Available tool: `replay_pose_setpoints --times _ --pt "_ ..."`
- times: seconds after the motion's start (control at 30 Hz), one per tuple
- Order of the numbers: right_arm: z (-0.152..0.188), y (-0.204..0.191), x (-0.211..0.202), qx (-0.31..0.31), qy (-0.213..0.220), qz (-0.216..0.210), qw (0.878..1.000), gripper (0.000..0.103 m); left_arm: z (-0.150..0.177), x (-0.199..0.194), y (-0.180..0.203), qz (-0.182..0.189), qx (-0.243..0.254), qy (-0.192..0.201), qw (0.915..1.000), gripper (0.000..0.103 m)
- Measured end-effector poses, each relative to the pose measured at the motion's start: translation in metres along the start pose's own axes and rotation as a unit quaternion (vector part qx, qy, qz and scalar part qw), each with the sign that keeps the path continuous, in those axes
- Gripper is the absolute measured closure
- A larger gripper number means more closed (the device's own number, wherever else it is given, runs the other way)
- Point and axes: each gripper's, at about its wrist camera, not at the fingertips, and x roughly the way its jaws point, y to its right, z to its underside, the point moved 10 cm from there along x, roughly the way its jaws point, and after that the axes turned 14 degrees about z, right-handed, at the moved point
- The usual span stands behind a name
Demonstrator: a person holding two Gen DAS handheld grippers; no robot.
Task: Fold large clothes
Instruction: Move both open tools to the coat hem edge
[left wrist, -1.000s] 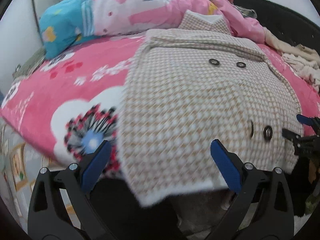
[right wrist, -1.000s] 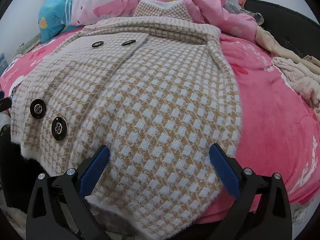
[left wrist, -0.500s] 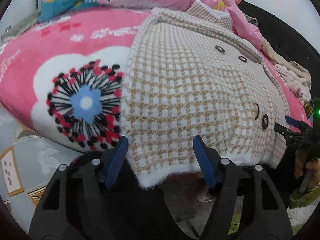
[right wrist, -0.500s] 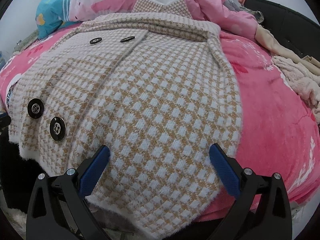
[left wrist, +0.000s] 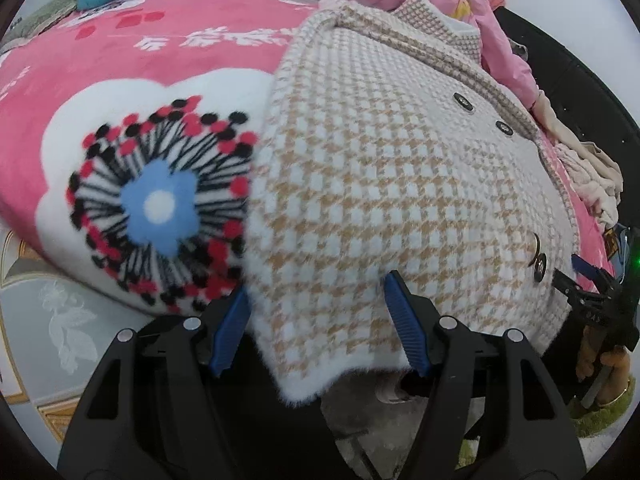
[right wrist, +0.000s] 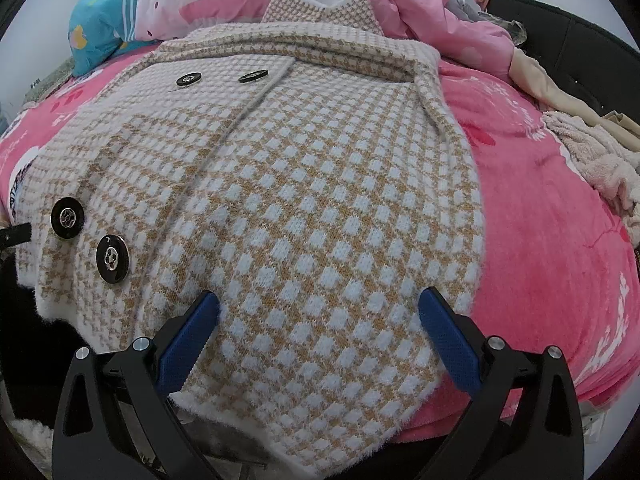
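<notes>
The left gripper (left wrist: 316, 328) has been lowered and narrowed around the hem corner of the checked coat (left wrist: 380, 184), which lies flat on the bed (left wrist: 120, 40); pad contact looks likely but blurred. The right gripper (right wrist: 318, 336) is held wide apart over the opposite hem, ungrasped.

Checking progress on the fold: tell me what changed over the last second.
The left gripper dropped toward the coat's hem corner and its jaws narrowed around it; whether the pads pinch the cloth is unclear. The right gripper stayed open over the hem, and the coat stayed flat on the blanket.
</notes>
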Motion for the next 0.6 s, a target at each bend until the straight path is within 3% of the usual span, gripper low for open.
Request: replay_pose_setpoints --times 0.2,0.33,0.6 --pt "0.001 0.001 0.000 0.001 0.002 0.001 1.000 0.006 0.000 0.006 -0.001 0.029 -0.025 0.001 0.9993 0.041" --pt "0.001 -0.001 -0.001 0.004 0.004 0.001 1.000 0.006 0.006 0.003 0.009 0.068 -0.042 0.000 0.9968 0.049" --pt "0.006 0.001 -0.005 0.000 0.029 -0.015 0.999 0.006 0.009 0.014 0.012 0.027 -0.033 -0.019 0.9989 0.050"
